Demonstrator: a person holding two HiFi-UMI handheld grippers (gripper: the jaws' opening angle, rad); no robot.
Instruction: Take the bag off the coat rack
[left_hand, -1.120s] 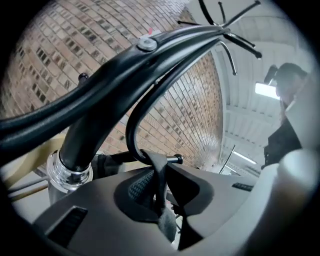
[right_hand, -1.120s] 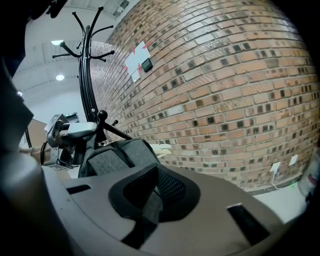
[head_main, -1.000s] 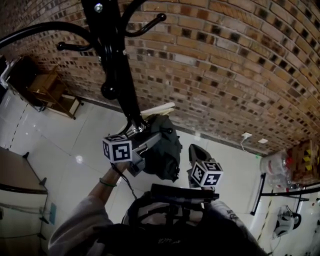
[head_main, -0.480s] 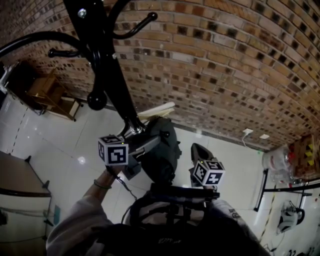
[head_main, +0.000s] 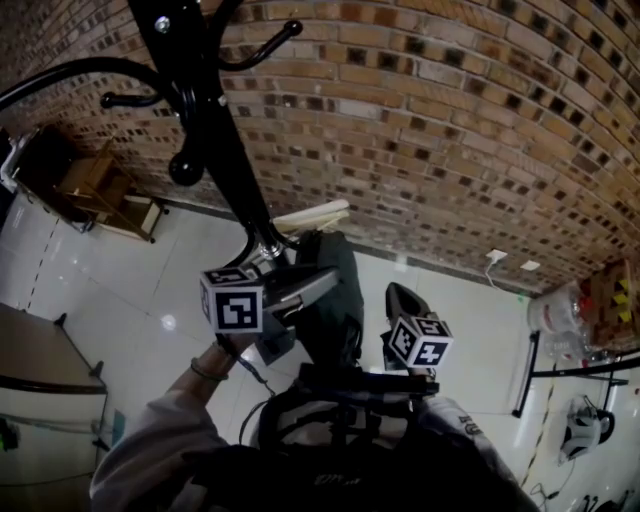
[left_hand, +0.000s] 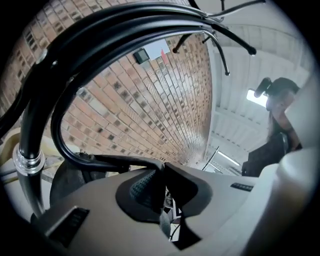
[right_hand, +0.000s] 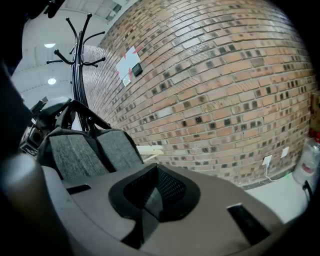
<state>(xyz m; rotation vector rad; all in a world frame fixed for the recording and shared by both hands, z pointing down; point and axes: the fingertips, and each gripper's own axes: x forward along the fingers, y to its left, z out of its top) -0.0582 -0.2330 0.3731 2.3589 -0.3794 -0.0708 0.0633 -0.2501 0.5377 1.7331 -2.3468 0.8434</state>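
Left gripper (left_hand: 163, 170) is closing its jaws on the black carrying strap (left_hand: 115, 161) of the dark grey fabric bag (head_main: 335, 300); the strap runs in between the pads. That bag hangs low on the black metal coat rack (head_main: 215, 130), against its pole. Beside the bag, the right gripper (right_hand: 154, 185) hovers with its jaws drawn together and nothing in them. A red-brown brick wall (head_main: 450, 130) rises behind the rack. Below it lies a glossy white tiled floor (head_main: 130, 280), with a pale wooden board (head_main: 312, 216) at the wall's foot and a brown wooden chair (head_main: 95, 185) off to the left.
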